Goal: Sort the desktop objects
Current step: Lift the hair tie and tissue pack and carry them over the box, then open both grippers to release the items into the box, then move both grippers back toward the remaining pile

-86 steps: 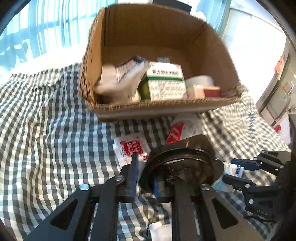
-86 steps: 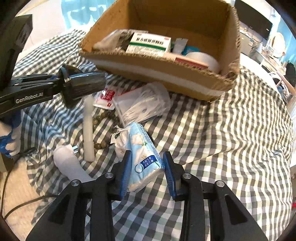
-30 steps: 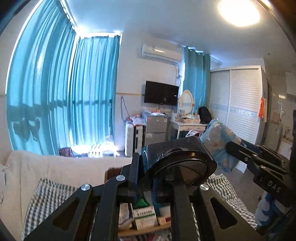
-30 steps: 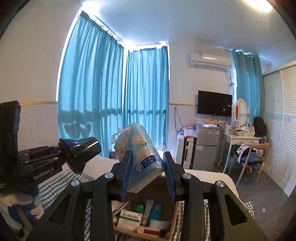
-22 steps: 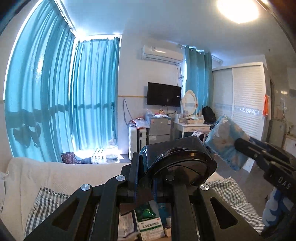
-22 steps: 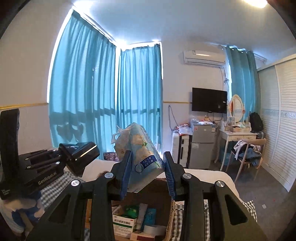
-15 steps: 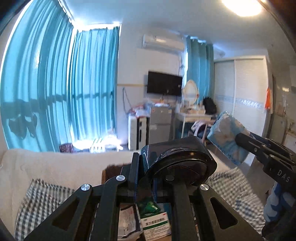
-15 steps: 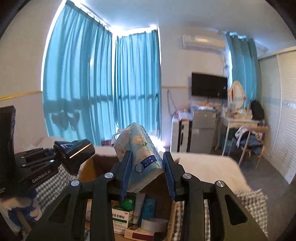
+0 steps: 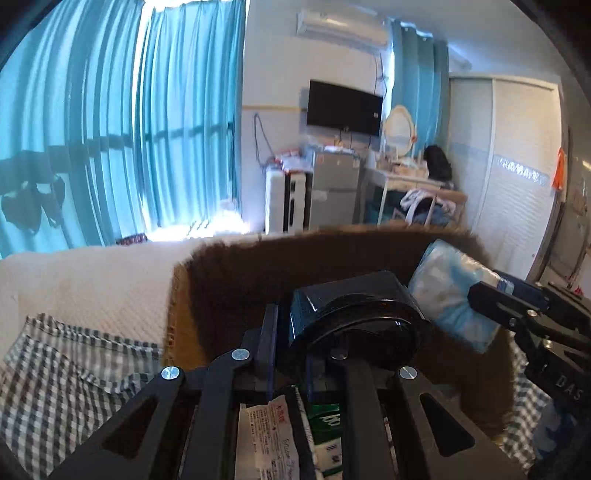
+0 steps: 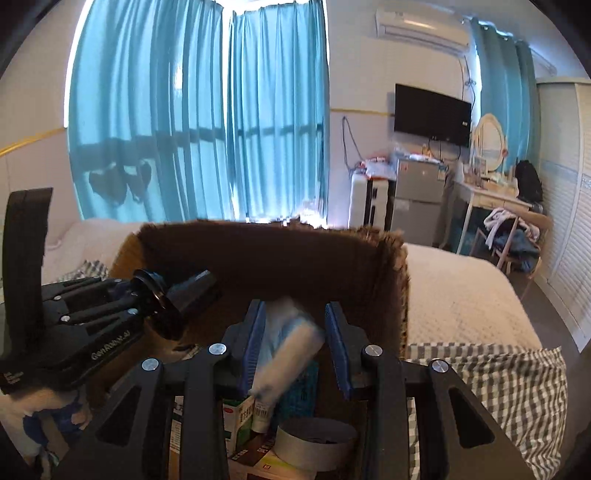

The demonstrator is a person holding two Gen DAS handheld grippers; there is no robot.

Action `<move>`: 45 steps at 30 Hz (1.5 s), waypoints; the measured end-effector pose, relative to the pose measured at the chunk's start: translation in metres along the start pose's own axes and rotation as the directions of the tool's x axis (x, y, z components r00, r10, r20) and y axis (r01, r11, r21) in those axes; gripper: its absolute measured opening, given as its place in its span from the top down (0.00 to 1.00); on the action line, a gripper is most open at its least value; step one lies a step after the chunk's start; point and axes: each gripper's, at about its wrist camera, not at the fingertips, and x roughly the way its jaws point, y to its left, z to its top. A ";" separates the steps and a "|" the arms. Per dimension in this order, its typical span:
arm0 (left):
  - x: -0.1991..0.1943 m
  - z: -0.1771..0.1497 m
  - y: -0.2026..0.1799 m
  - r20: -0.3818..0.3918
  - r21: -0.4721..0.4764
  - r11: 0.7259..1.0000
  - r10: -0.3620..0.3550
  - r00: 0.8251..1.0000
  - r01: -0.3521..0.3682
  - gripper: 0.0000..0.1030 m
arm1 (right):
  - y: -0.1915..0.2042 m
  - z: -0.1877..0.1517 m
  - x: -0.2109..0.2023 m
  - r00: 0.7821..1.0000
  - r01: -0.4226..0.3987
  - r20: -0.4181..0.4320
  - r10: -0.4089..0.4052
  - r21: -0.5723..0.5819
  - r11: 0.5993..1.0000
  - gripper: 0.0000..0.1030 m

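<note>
Over the cardboard box (image 10: pixel 266 258) now, both hands have dropped: left gripper (image 9: pixel 288 354) clamps the black lens-like gadget (image 9: pixel 354 310), right gripper (image 10: pixel 295 347) pinches the tissue pack (image 10: pixel 284 343). Drop-off's next, I reckon.

We are seeing teal curtains (image 10: pixel 199 110) glowing with daylight | white walls carrying a wall-mounted TV (image 10: pixel 432 114) and an air conditioner (image 10: pixel 421 27) (up near the ceiling) | a dressing table (image 10: pixel 491 195) with oval mirror standing beside white louvred wardrobe doors (image 9: pixel 517 177).
</note>
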 end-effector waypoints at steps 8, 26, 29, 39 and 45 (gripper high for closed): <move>0.028 -0.018 -0.003 -0.083 0.026 0.999 0.030 0.996 -0.028 0.73 | -0.005 -0.010 0.018 0.999 -0.006 -0.048 0.007 0.020 1.000 0.68; -0.049 -0.004 -0.028 0.061 0.072 0.994 0.082 0.995 -0.087 0.00 | 0.005 0.018 -0.065 0.993 0.049 0.108 -0.052 0.032 0.998 0.38; -0.071 0.002 -0.026 0.094 0.041 0.995 0.082 0.992 -0.086 0.00 | 0.009 0.021 -0.084 0.988 0.047 0.144 -0.051 0.030 0.998 0.27; -0.145 0.028 -0.024 0.244 -0.001 0.995 0.100 0.965 -0.103 0.00 | 0.020 0.023 -0.155 0.958 0.047 0.283 -0.053 0.027 0.999 0.00; -0.176 0.022 -0.033 0.270 0.002 0.993 0.114 0.956 -0.119 0.00 | 0.026 0.015 -0.176 0.955 0.057 0.289 -0.059 0.018 0.998 0.00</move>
